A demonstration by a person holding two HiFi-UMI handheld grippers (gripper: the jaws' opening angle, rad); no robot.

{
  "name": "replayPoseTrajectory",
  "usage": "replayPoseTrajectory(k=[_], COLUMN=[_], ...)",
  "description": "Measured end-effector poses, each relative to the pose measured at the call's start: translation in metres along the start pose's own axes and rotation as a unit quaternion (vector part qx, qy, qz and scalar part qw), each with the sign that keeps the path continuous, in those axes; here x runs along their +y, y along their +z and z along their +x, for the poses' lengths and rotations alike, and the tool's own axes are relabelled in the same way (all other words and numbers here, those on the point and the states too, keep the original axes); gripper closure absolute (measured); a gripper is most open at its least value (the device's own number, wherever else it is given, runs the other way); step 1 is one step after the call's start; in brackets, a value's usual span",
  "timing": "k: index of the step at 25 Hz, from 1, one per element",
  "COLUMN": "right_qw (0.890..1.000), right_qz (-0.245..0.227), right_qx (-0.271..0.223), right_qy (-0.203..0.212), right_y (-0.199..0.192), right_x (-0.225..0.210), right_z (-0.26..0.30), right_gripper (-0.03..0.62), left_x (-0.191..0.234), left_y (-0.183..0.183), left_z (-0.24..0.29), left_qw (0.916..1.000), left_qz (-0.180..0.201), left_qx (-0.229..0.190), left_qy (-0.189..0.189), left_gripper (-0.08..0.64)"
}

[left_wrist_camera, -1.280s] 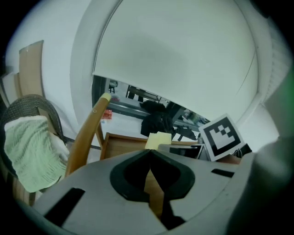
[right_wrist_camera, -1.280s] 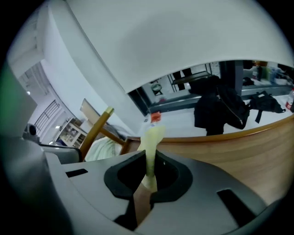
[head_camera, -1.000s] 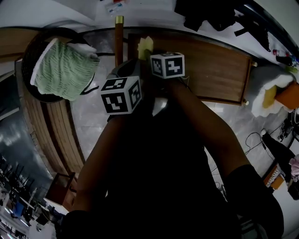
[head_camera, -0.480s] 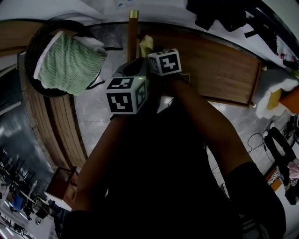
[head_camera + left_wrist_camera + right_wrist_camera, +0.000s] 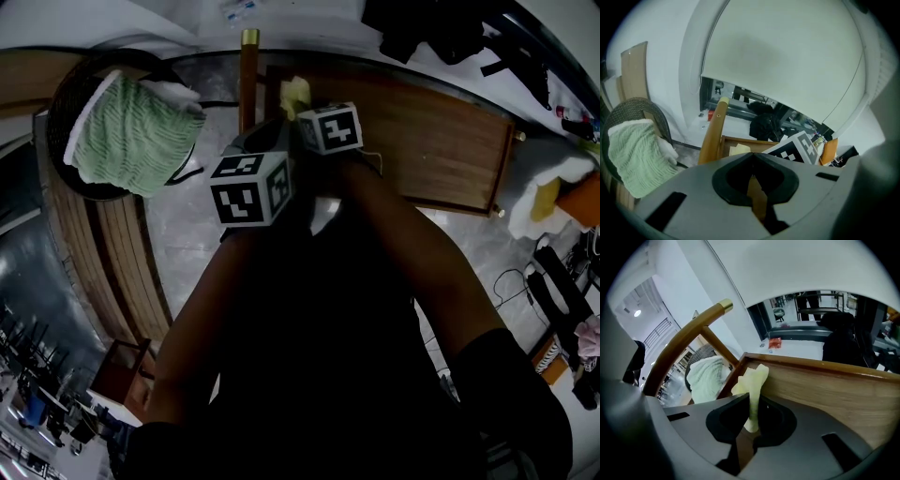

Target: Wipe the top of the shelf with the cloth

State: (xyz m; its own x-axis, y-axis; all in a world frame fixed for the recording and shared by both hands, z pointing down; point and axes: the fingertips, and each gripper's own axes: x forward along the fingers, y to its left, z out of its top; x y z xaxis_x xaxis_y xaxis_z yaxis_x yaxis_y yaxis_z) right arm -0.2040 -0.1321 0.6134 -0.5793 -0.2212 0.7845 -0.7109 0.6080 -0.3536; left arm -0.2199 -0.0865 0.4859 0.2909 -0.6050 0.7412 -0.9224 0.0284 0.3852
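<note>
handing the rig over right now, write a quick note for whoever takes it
Left gripper: shut, nothing in it, held close beside the right one.
Right gripper: shut on the yellow cloth, which sticks up out of the jaws.
The cloth is at the left end of the wooden shelf top, next to the brass-capped post. Whether it presses on the wood cannot be told.
Done: cloth is in the gripper and at the shelf. No wiped patch can be made out.
Left: probably sweep the cloth along the top toward its right end.
</note>
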Motion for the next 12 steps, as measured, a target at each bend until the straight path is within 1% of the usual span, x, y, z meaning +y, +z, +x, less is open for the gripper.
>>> replayPoseTrajectory(k=[9, 12], right_qw=[1.0, 0.999], right_qz=[0.01, 0.014], right_qx=[0.001, 0.002], right_qy=[-0.025, -0.033], right_y=[-0.021, -0.029], right_x=[-0.047, -0.066], right_z=[-0.034, -0.047], right_gripper=[0.551, 0.551], left_x=[-0.039, -0.056], left_y=[-0.032, -0.037], left_z=[0.03, 0.04], left_qw=[0.9992, 0.9986], left_qz=[0.0, 0.008], left_qx=[0.038, 0.047], left_qy=[-0.015, -0.021], left_gripper=[0.549, 0.549])
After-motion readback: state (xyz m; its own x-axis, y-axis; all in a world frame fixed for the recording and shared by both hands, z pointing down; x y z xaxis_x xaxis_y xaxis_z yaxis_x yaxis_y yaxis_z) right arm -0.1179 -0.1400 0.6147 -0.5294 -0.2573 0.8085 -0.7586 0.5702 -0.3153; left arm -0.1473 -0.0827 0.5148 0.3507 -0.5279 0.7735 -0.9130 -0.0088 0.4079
